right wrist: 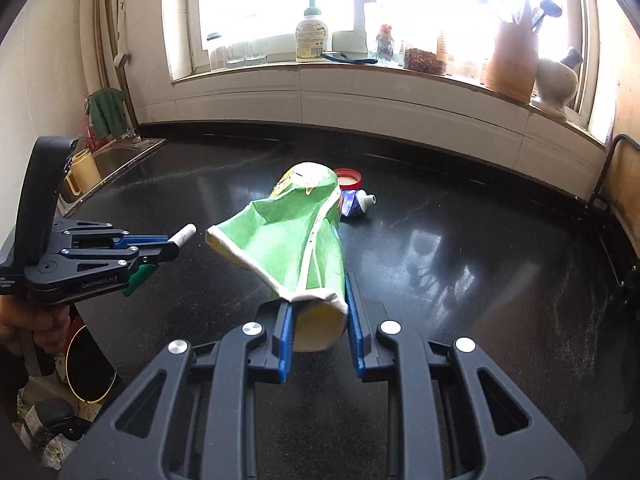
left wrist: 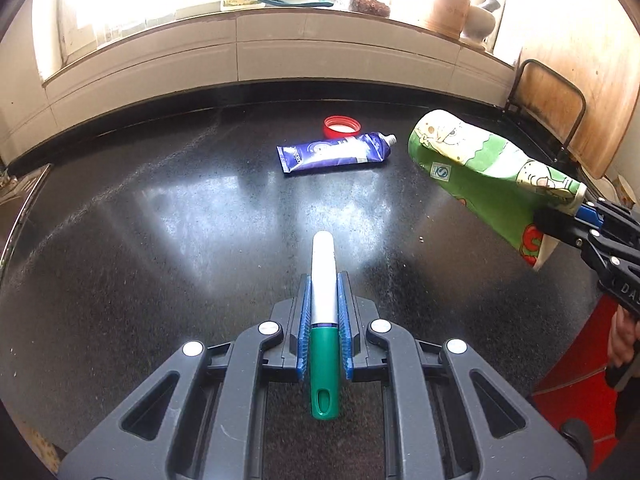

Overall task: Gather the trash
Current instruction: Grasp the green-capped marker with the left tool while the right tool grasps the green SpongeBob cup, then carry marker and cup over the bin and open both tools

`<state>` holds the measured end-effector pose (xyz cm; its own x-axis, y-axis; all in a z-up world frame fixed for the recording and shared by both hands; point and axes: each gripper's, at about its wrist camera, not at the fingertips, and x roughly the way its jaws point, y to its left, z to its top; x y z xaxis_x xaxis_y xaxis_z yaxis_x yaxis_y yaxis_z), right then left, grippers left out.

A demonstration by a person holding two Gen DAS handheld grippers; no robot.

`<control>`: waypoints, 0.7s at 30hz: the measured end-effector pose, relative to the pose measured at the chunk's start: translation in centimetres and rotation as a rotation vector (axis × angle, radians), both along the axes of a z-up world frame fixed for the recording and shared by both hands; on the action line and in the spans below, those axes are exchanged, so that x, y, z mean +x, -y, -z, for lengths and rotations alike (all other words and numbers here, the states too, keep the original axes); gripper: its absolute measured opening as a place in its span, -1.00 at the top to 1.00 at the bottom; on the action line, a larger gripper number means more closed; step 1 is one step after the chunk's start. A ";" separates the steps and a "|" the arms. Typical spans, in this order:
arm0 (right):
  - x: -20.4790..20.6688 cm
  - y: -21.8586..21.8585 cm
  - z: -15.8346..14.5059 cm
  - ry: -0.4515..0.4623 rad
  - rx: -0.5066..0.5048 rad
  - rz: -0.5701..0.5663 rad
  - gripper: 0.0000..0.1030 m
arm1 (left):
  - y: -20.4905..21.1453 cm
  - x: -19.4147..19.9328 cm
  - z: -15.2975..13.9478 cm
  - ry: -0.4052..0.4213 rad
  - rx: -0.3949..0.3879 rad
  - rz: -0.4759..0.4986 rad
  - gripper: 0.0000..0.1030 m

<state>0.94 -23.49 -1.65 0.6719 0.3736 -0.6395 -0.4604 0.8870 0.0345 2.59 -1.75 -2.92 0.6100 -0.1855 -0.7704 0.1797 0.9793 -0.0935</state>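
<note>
My left gripper (left wrist: 324, 280) is shut on a marker (left wrist: 323, 276) with a white barrel and a green cap, which sticks out forward over the black countertop (left wrist: 160, 220). The right gripper (right wrist: 318, 292) is shut on the crumpled rim of a green paper cup (right wrist: 296, 236), held above the counter. In the left wrist view this cup (left wrist: 488, 168) hangs at the right, clamped in the right gripper (left wrist: 580, 214). The right wrist view shows the left gripper (right wrist: 176, 246) and marker (right wrist: 185, 235) at the left. A blue tube (left wrist: 334, 152) and a red lid (left wrist: 341, 126) lie on the counter.
A windowsill (right wrist: 360, 70) along the back carries a bottle (right wrist: 313, 38), jars and a utensil pot (right wrist: 512, 60). A sink (right wrist: 116, 158) sits at the counter's left end. A wooden board in a rack (left wrist: 548, 96) stands at the right. A red surface (left wrist: 576, 380) lies below the counter edge.
</note>
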 end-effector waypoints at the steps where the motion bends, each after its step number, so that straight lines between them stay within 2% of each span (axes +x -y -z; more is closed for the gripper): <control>1: -0.1 -0.2 -0.1 0.000 0.003 -0.003 0.55 | 0.1 -0.3 0.0 0.004 0.011 -0.001 0.76; 6: 0.0 -1.6 -0.4 0.007 -0.009 -0.021 0.55 | -0.3 -1.0 -0.5 0.019 0.021 -0.006 0.76; 11: 0.0 -4.2 -0.3 -0.002 -0.003 -0.071 0.55 | -2.2 -2.0 -1.3 0.047 0.030 -0.052 0.76; 17: -1.7 -11.7 -0.3 -0.011 0.012 -0.248 0.55 | -7.1 -6.3 -3.0 0.092 0.068 -0.180 0.76; 21: -3.9 -18.1 -0.3 -0.020 0.022 -0.405 0.55 | -12.1 -11.1 -3.8 0.105 0.096 -0.320 0.76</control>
